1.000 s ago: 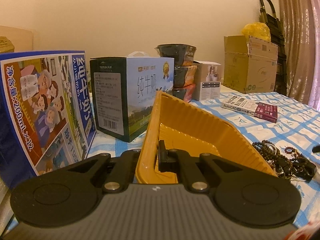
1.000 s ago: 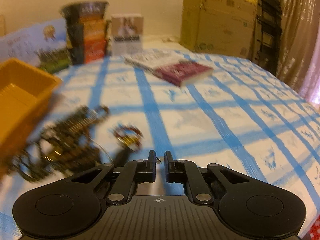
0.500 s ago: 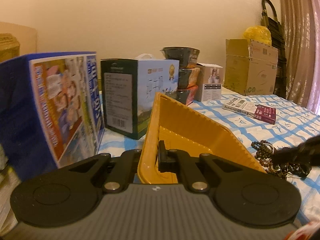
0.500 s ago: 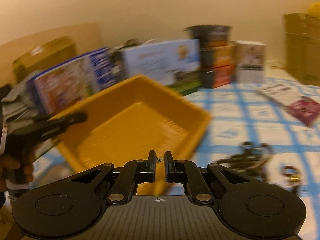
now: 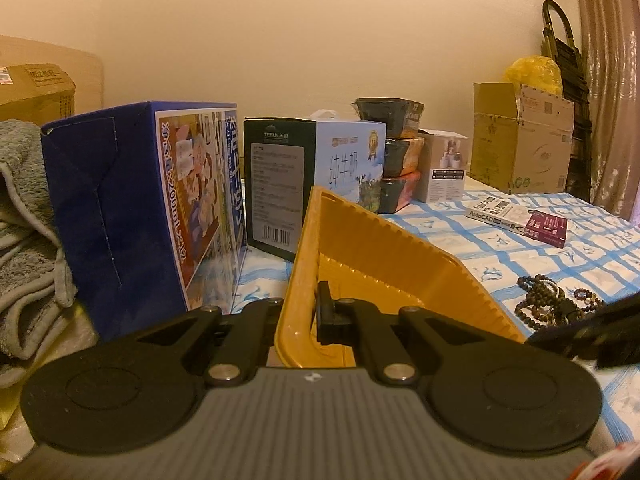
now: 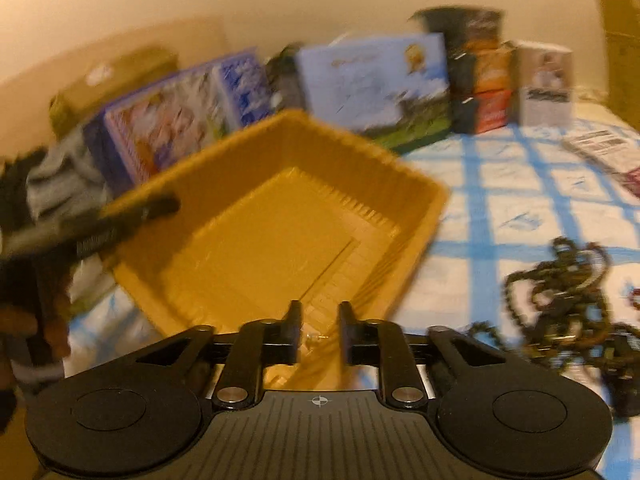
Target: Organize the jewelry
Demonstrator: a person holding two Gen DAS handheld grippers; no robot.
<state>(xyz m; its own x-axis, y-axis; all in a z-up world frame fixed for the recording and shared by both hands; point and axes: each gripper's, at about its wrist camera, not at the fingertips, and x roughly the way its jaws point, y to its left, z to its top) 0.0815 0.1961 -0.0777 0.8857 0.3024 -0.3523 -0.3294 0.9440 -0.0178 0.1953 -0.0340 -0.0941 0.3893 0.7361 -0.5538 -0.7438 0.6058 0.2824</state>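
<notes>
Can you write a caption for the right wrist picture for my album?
Right gripper, jaws just opening, drops a tiny earring over the yellow tray.

A blue-checked cloth (image 5: pixel 500 256) covers the surface. On it, the yellow tray (image 5: pixel 400 264) is the landmark: milk cartons (image 5: pixel 160 200) behind it, a bead pile (image 5: pixel 556 300) to its right, a book (image 5: pixel 520 220) beyond the beads.

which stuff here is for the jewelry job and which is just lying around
Job:
- yellow tray, left gripper shut on its rim
- bead pile
- small shiny piece between the open right gripper fingers

Lying about:
- milk cartons
- book
- cardboard box
- grey towel
</notes>
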